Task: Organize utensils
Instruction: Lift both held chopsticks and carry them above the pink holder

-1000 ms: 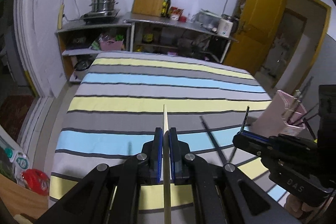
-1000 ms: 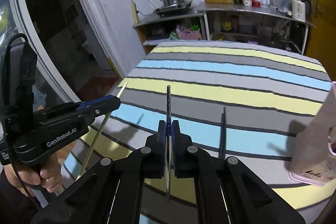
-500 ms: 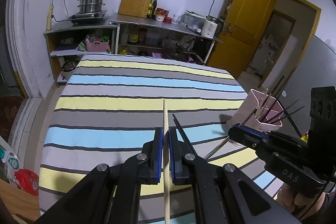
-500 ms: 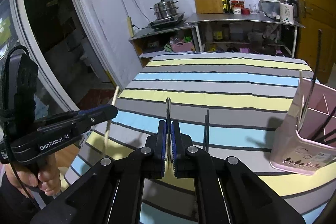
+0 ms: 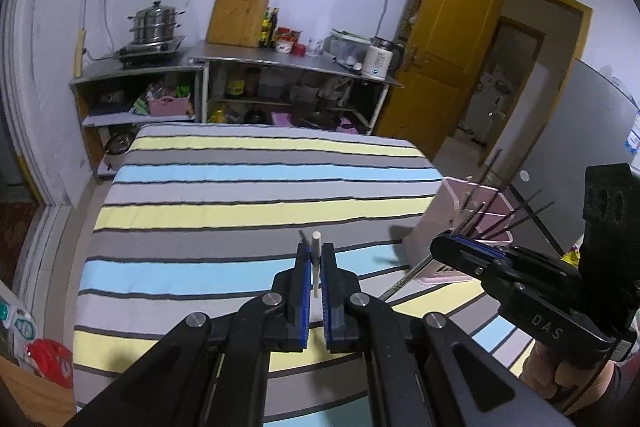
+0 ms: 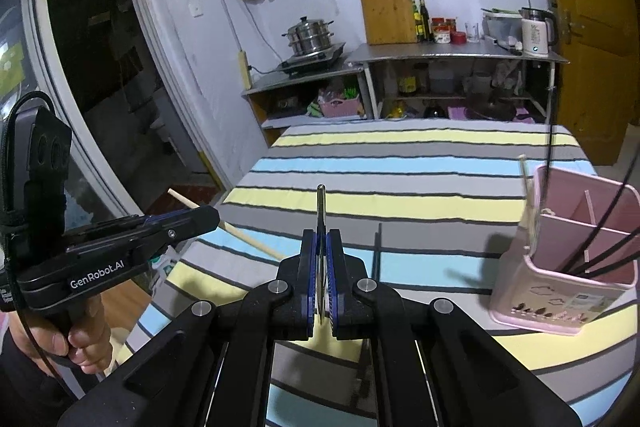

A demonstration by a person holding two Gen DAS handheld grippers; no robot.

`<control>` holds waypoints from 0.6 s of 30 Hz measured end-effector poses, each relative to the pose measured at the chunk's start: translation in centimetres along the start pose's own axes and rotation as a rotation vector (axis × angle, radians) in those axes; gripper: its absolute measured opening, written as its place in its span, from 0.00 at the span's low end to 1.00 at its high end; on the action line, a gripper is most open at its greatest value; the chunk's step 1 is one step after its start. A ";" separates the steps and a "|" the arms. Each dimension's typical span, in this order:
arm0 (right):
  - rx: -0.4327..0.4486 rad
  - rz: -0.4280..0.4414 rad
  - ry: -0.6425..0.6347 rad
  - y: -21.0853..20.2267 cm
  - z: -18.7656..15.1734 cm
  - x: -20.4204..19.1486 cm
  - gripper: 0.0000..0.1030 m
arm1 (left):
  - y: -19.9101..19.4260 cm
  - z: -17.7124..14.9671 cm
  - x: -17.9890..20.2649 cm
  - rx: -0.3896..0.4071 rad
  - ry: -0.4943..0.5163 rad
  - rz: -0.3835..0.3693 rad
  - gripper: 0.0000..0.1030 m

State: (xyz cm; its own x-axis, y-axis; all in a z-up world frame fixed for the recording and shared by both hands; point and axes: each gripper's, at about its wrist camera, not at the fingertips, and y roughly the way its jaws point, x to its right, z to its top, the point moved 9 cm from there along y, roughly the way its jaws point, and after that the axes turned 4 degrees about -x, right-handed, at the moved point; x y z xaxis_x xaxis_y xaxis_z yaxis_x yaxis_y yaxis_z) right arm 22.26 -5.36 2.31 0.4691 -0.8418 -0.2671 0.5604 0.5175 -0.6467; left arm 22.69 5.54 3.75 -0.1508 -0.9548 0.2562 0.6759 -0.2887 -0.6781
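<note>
Left tongs (image 5: 316, 259) pinching a light, stiff wooden chopstick (image 5: 316, 247). Right tongs (image 6: 321, 243) clamped on a thin, slippery dark chopstick (image 6: 321, 203); best gripped mid-shaft.

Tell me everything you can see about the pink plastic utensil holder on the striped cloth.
The pink plastic utensil holder is a rectangular open-topped box with rounded corners, split inside by thin dividers into compartments. It stands upright near the right edge of the striped cloth. Small dark motifs and a label mark its front wall. Several thin dark chopsticks lean inside, and one pale chopstick rises at its left corner. Neither gripper touches it.
</note>
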 end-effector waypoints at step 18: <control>0.162 -0.152 0.119 -10.1 1.4 8.6 0.05 | 0.0 3.1 12.5 0.021 0.134 -0.198 0.04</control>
State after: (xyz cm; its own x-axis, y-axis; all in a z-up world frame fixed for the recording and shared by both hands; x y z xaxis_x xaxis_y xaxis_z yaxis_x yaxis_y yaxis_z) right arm 21.61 -17.62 7.54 0.2933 -0.9189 -0.2639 0.7248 0.3937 -0.5654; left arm 23.06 -6.15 9.09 -0.3755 -0.8810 0.2878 0.6385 -0.4710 -0.6087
